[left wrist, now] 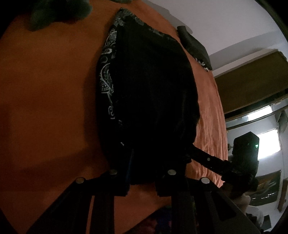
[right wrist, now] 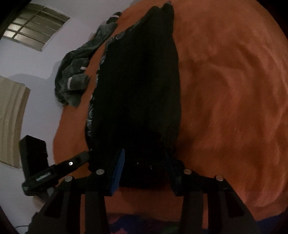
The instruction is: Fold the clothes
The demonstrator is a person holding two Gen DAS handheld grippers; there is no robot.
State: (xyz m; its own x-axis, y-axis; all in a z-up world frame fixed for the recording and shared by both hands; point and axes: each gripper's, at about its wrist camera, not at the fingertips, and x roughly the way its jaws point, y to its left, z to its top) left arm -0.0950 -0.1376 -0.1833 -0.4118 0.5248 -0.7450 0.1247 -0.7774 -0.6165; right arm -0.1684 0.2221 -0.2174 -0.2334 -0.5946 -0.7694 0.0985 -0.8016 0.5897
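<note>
- On the orange bed cover [left wrist: 45, 93], seen from the left wrist, a black garment [left wrist: 149, 86] with a white patterned trim lies lengthwise, running away from the camera.
- Its near edge sits between the two fingers of the left gripper [left wrist: 142, 172]; the jaws stand narrow with the cloth bunched in the gap, so I judge it clenched on the hem, though the dark fabric hides the exact contact.
- To the right in that view the right gripper [left wrist: 216, 160] reaches in at the same near edge, beside the left one, probably so that both corners can be lifted together for a fold.
- A dark green garment [left wrist: 54, 14] lies at the far end of the bed, and another dark folded piece [left wrist: 194, 43] rests near the bed's right edge, well apart from the work.
- From the right wrist, the black garment [right wrist: 140, 90] again stretches away, its hem lying between the fingers of the right gripper [right wrist: 145, 167].
- Those jaws stand wider than the left pair; whether the pads already press the cloth I cannot tell.
- The left gripper [right wrist: 79, 158] shows at the lower left, touching the garment's corner.
- A grey-green garment [right wrist: 77, 72] lies crumpled near the wall [right wrist: 36, 59], away from the fold.
</note>
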